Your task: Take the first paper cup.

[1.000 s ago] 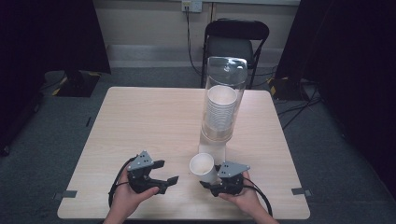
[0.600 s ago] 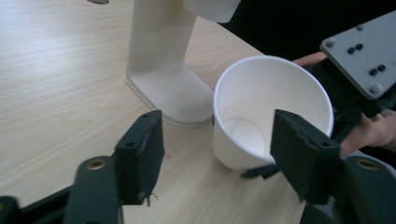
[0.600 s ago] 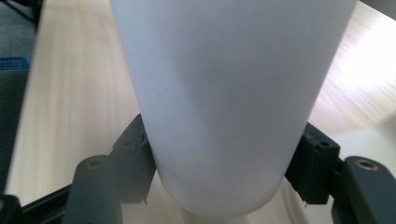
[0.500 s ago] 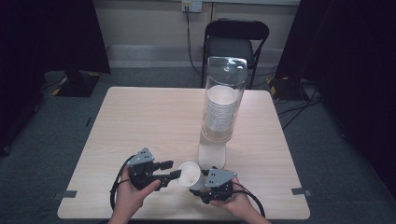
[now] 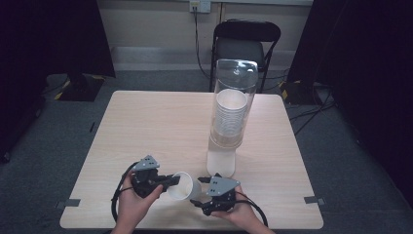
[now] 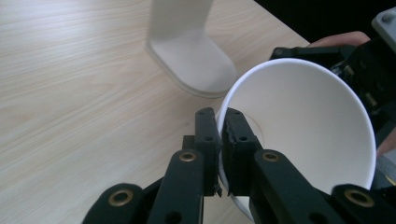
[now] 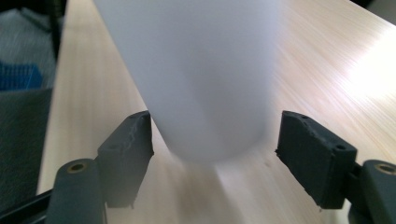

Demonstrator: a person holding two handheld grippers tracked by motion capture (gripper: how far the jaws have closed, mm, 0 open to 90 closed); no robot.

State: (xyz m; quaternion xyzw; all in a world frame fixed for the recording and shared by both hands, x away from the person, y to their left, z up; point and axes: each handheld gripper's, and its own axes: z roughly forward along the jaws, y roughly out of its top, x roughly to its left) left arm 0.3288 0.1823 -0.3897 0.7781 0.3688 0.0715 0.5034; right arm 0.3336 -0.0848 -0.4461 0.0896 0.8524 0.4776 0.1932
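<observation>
A white paper cup [image 5: 184, 186] lies tilted between my two grippers near the table's front edge, its mouth toward the left one. My left gripper [image 5: 171, 182] is shut on the cup's rim [image 6: 224, 140], one jaw inside the cup [image 6: 303, 126] and one outside. My right gripper [image 5: 198, 191] stands open, its jaws either side of the cup's base [image 7: 205, 84] and apart from it. A clear tube dispenser [image 5: 233, 109] holding a stack of cups stands on a white foot [image 5: 220, 163] just behind the grippers.
The wooden table [image 5: 146, 126] stretches away to the left and back. A black chair [image 5: 246, 46] stands behind the table's far edge. The dispenser's foot [image 6: 187, 51] is close on the far side of the cup.
The cup has passed from the right gripper to the left one. The left gripper has shut on its rim, and the right gripper has opened and drawn back a little.
</observation>
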